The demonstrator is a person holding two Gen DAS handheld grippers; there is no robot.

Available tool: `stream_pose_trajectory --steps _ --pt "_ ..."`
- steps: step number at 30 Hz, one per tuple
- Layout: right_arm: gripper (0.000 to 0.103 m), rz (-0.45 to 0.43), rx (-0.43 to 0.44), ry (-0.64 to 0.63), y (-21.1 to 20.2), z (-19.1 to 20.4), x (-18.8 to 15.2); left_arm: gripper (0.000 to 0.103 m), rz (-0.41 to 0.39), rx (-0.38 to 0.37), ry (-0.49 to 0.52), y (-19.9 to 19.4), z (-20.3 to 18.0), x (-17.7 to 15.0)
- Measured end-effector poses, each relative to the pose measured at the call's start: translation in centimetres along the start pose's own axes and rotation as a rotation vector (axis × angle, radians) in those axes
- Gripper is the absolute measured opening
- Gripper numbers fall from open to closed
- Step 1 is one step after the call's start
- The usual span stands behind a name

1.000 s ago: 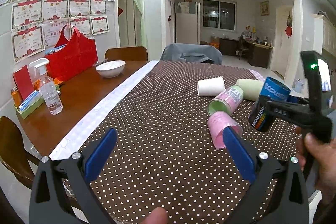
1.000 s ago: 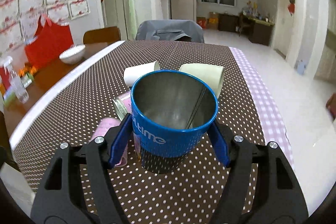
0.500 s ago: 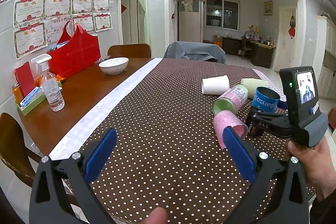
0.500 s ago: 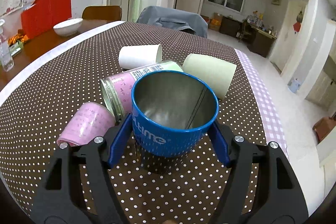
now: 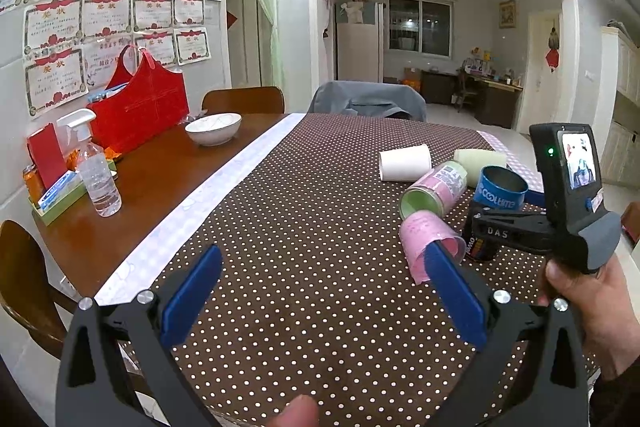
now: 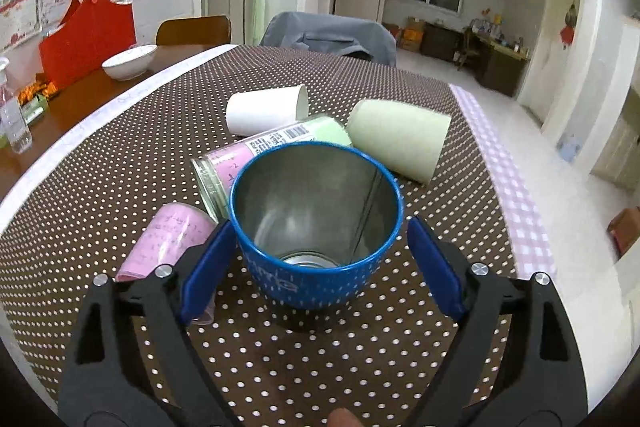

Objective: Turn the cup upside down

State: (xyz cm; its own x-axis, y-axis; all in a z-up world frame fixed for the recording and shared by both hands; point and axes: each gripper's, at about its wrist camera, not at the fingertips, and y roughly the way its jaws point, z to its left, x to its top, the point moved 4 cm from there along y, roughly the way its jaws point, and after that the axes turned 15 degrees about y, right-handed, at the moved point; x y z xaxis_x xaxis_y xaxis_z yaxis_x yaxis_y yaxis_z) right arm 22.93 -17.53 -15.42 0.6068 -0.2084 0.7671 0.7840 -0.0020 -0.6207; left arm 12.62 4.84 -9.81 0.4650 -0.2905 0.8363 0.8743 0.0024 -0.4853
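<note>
Blue cup stands upright on the bench, tongs around it.

Left view: left tongs [image 5: 320, 291] wide, empty; blue cup [image 5: 500, 193] right of them.
Right view: right tongs [image 6: 320, 267] spread wide beside the cup [image 6: 316, 227], seemingly not gripping. Next: clamp, lift, invert.

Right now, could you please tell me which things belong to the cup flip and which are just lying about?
Job: blue cup, right tongs.
Lying about: pink cup, jar, white cup, green cup, bowl, bottle, bag.
</note>
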Motion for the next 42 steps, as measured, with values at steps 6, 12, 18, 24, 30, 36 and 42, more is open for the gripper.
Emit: stream_pose_trajectory --steps 6,12,18,24,30,36,42 --pt "0.065 0.028 0.033 0.025 0.3 0.0 0.2 0.099 0.0 0.001 -0.001 0.0 0.0 0.1" --pt "0.065 0.001 0.095 0.053 -3.0 -0.5 -0.1 0.099 -0.005 -0.002 -0.003 -0.3 0.0 0.2" --pt "0.065 0.032 0.248 0.088 -8.8 -0.3 -0.8 0.099 -0.003 -0.014 -0.002 -0.3 -0.3 0.2" --pt "0.065 0.207 0.464 0.209 -9.4 0.5 -2.6 0.099 0.0 -0.023 -0.004 -0.3 -0.4 0.3" --pt "0.065 0.336 0.519 0.337 -6.5 0.7 -4.9 0.099 0.013 -0.024 -0.002 0.0 -0.4 0.2" --pt "0.065 0.362 0.518 0.4 -5.2 -0.1 -5.5 0.099 0.018 -0.023 0.0 0.1 -0.4 0.2" --pt "0.068 0.331 0.483 0.412 -4.9 -1.5 -5.0 0.099 0.019 -0.032 0.016 0.2 -0.9 0.2"
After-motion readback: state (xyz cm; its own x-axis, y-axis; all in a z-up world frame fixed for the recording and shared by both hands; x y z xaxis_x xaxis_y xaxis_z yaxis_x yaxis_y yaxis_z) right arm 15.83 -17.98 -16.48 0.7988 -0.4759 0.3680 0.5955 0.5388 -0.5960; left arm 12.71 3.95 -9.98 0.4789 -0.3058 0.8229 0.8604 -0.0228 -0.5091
